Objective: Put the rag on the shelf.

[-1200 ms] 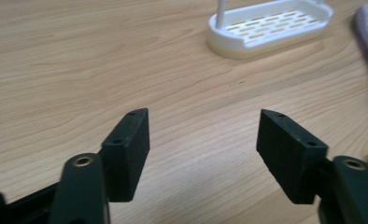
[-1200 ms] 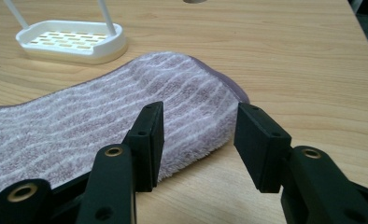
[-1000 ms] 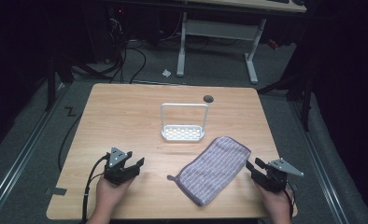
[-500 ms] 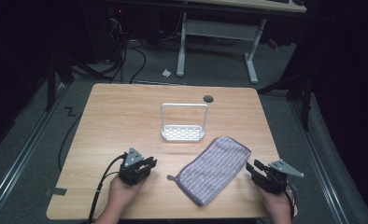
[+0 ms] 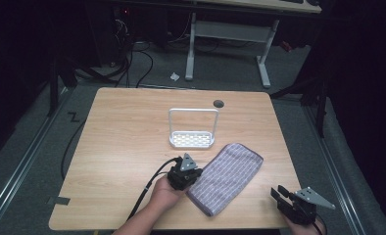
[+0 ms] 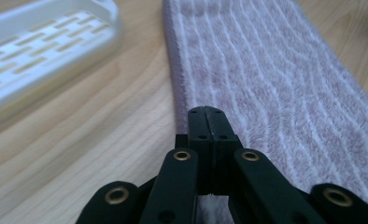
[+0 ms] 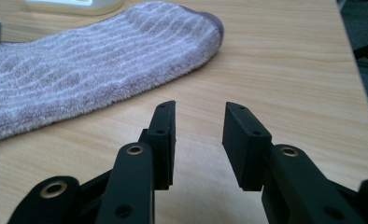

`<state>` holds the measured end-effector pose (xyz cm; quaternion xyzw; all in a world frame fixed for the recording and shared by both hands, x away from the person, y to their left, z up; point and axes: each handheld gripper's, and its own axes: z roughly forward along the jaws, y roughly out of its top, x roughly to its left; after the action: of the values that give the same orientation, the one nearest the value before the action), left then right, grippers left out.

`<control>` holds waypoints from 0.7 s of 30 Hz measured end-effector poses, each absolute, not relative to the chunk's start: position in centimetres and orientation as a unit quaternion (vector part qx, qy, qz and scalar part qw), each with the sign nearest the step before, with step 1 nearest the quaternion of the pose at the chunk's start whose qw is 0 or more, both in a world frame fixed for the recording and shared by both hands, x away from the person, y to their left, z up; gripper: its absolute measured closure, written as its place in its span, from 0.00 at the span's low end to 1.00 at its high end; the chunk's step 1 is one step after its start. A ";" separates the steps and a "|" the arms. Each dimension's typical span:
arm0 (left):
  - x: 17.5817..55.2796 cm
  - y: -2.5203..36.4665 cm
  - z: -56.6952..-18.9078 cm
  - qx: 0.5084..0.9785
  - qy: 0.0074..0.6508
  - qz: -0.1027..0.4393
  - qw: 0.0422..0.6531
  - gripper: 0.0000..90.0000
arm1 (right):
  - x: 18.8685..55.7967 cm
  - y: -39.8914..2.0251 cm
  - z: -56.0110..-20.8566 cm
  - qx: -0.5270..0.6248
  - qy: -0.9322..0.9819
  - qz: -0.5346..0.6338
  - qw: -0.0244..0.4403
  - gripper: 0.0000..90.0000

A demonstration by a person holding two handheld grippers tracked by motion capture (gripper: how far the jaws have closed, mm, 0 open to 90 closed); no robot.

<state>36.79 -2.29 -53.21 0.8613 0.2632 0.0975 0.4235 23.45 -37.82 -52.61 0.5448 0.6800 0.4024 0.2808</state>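
The left hand is reaching in from the bottom centre of the high view, holding the left tool at the near left edge of the towel. Its jaws are pressing together over that edge; whether they are pinching cloth is hard to tell. The towel is lying diagonally in the lower right of the desk, just below the white rack. The right tool is sitting low at the bottom right corner, jaws spread, apart from the towel.
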 end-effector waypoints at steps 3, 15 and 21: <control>36.3 -2.9 -53.7 0.870 0.248 0.101 0.413 1.00 | 22.8 -38.2 -52.5 0.549 0.673 0.406 0.283 0.73; 31.7 0.8 -53.9 0.865 0.265 0.076 0.419 1.00 | 27.6 -33.2 -52.0 0.488 0.730 0.415 0.237 0.87; 28.9 3.5 -53.2 0.844 0.285 0.042 0.453 0.93 | 31.4 -28.5 -53.1 0.451 0.788 0.378 0.180 0.93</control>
<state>28.89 3.53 -53.17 0.8438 0.2854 0.0418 0.4526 31.40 -28.52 -53.13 0.4513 0.7881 0.3781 0.1796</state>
